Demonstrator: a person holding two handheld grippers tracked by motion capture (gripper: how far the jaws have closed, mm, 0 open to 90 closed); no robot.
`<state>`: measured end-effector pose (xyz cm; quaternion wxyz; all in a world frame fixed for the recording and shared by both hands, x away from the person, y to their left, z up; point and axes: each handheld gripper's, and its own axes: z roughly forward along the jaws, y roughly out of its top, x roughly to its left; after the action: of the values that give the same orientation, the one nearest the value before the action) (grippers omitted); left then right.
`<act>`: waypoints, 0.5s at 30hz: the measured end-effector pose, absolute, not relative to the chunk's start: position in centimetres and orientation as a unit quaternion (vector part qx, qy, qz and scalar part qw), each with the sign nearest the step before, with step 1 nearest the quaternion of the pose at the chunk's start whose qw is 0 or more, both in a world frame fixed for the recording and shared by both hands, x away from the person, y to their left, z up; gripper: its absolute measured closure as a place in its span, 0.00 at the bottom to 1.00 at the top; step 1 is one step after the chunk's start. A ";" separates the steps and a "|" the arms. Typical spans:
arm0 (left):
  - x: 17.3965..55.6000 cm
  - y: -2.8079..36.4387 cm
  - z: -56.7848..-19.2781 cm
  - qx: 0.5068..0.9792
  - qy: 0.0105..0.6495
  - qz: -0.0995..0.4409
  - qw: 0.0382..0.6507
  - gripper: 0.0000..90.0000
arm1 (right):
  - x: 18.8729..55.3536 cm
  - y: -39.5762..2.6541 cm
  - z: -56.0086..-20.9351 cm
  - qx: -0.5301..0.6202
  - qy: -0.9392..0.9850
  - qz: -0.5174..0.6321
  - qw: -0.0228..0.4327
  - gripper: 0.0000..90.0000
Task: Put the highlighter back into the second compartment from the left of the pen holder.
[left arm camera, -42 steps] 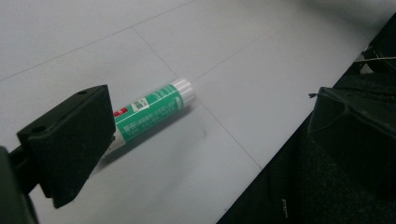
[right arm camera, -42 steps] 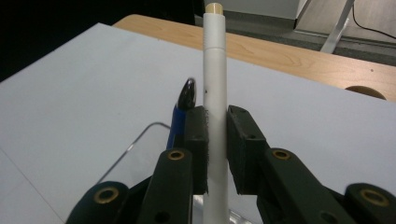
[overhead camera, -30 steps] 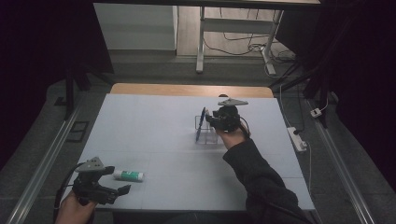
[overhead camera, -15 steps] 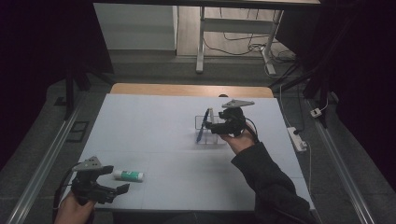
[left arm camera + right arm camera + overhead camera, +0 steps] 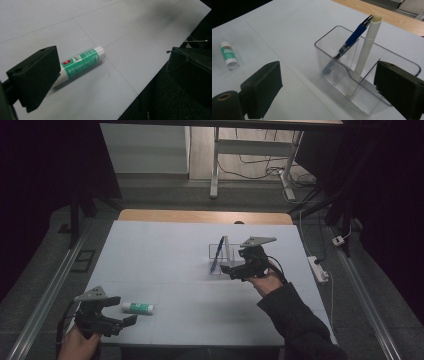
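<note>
The white table (image 5: 165,255) has broad bare room at its middle and left. The clear organizer (image 5: 352,75) stands right of centre, holding a blue pen (image 5: 348,43) and white marker (image 5: 364,55). The right gripper (image 5: 235,270), its jaws just opened wide with nothing between them, hovers beside it. The left gripper (image 5: 117,320), jaws spread, sits at the near edge beside the glue stick (image 5: 137,308)

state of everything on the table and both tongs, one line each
glue stick: lying flat, capped, untouched
clear organizer: upright on the table
blue pen: leaning in one compartment
white pen: standing in the organizer, near a divider
left tongs: open, empty, near the glue stick
right tongs: just opened, empty, beside the organizer
</note>
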<state>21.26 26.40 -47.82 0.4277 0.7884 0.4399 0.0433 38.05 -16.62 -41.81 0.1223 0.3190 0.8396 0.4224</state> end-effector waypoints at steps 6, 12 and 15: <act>21.3 26.6 -47.8 0.786 0.434 0.062 0.437 0.00 | 36.5 -17.5 -42.0 0.309 0.849 0.414 0.109 0.02; 21.6 26.7 -47.9 0.790 0.440 0.076 0.420 0.00 | 34.8 -18.8 -42.5 0.306 0.853 0.411 0.099 0.00; 21.7 26.9 -47.9 0.790 0.443 0.076 0.418 0.00 | 33.9 -19.5 -42.8 0.307 0.853 0.411 0.100 0.00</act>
<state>21.72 26.89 -47.94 0.4175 0.7898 0.4427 0.0763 33.93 -19.48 -42.82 0.0996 0.3066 0.8526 0.4114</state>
